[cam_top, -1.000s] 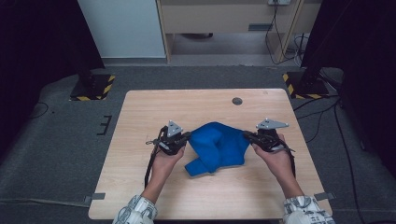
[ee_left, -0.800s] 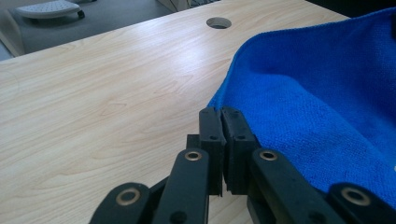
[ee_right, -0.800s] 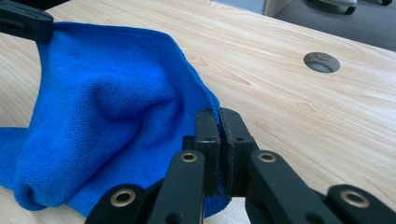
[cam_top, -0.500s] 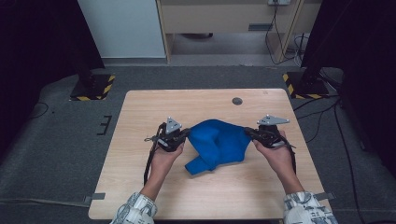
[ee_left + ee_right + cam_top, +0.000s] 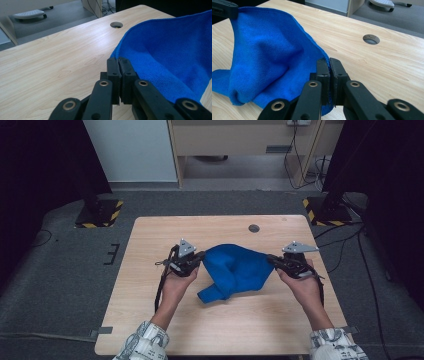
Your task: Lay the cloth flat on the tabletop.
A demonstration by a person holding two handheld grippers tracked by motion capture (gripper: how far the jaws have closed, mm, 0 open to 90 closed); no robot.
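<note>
One blue cloth (image 5: 235, 270), two grippers

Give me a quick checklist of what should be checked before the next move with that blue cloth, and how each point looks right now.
1. Left gripper clamped on the blue cloth: ok.
2. Right gripper clamped on the cloth's other edge: ok.
3. Cloth hangs between the grippers, low end resting on the table: ok.
4. Cloth spread flat, no folds: not ok, it sags and bunches.
5. Cable hole uncovered: ok.
6. Grip depth enough to hold: cannot tell.
</note>
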